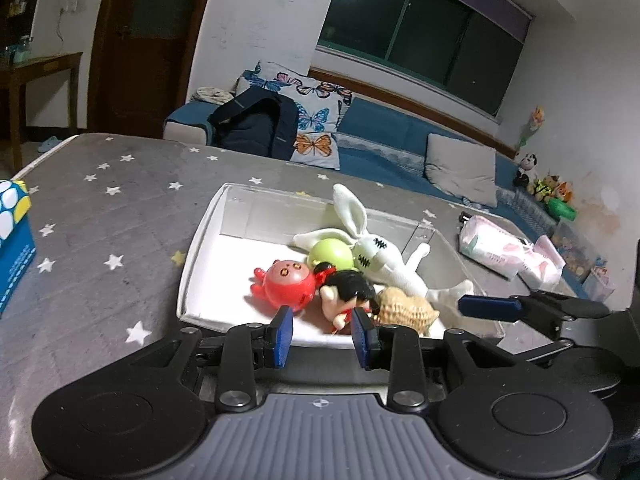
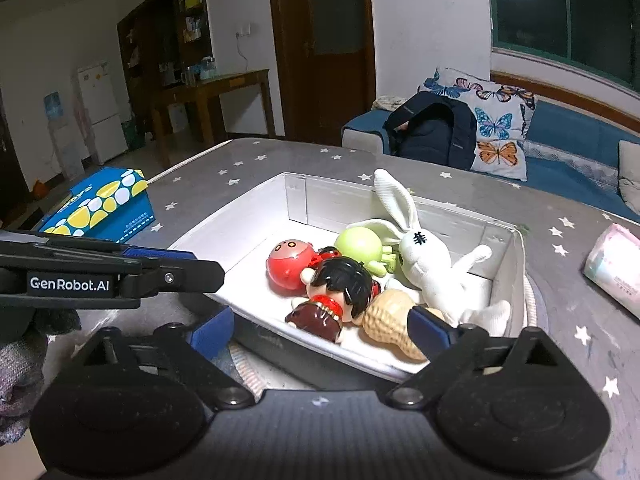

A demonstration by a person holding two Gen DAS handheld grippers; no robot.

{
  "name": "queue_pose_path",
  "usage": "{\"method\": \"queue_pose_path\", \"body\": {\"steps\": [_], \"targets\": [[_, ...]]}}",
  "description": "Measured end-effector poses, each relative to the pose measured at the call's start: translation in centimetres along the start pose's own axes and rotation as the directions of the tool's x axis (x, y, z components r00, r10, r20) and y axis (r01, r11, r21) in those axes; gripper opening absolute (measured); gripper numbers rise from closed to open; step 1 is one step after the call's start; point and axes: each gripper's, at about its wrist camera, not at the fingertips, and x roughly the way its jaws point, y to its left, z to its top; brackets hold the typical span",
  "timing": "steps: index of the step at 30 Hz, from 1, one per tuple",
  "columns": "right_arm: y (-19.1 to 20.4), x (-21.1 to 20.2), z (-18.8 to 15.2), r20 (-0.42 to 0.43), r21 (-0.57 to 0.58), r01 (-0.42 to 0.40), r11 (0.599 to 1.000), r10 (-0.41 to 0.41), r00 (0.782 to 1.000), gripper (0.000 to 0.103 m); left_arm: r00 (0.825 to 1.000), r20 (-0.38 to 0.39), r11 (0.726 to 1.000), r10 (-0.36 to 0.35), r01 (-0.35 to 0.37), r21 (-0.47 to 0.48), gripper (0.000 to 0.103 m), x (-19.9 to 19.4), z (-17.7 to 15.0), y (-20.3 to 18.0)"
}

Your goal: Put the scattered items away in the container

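Observation:
A clear-walled white tray [image 1: 200, 240] [image 2: 224, 232] sits on the grey star-patterned cloth. Inside lie a red round toy [image 1: 286, 284] [image 2: 290, 266], a green round toy [image 1: 330, 254] [image 2: 358, 244], a black-haired doll [image 1: 348, 292] [image 2: 336, 292], a tan peanut toy [image 1: 408, 308] [image 2: 390, 322] and a white plush rabbit [image 1: 376, 256] [image 2: 424, 260]. My left gripper [image 1: 322, 332] is open and empty, at the tray's near edge before the doll. My right gripper [image 2: 320, 330] is open and empty, its jaws wide apart; its right finger [image 2: 430, 330] is over the peanut.
A blue and yellow tissue box [image 1: 12, 240] [image 2: 100, 208] stands left of the tray. A pink and white tissue pack [image 1: 508, 252] [image 2: 616, 268] lies to the right. A sofa with a dark backpack [image 1: 256, 124] and butterfly cushions is behind the table.

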Motion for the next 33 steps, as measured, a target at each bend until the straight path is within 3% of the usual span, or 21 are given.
{"method": "queue_pose_path", "body": {"steps": [6, 18, 24, 33], "targets": [[0.2, -1.6, -1.1, 0.025, 0.016, 0.005, 1.0, -0.005, 1.0, 0.103, 0.999, -0.012, 0.999, 0.036, -0.036, 0.005, 0.035, -0.9, -1.2, -0.1], [0.7, -4.0, -3.3, 0.068, 0.055, 0.017, 0.998, -0.021, 0.997, 0.103, 0.996, -0.022, 0.996, 0.081, -0.08, 0.044, 0.035, -2.2, -3.4, -0.9], [0.8, -4.4, -4.5, 0.095, 0.081, -0.024, 0.996, 0.017, 0.995, 0.103, 0.995, -0.022, 0.991, 0.098, -0.096, 0.09, 0.035, -2.5, -4.4, -2.0], [0.7, -4.5, -5.5, 0.059, 0.126, -0.005, 0.992, -0.002, 0.998, 0.103, 0.99, -0.015, 0.983, 0.142, -0.139, 0.121, 0.035, -2.7, -5.4, -2.8]]}}
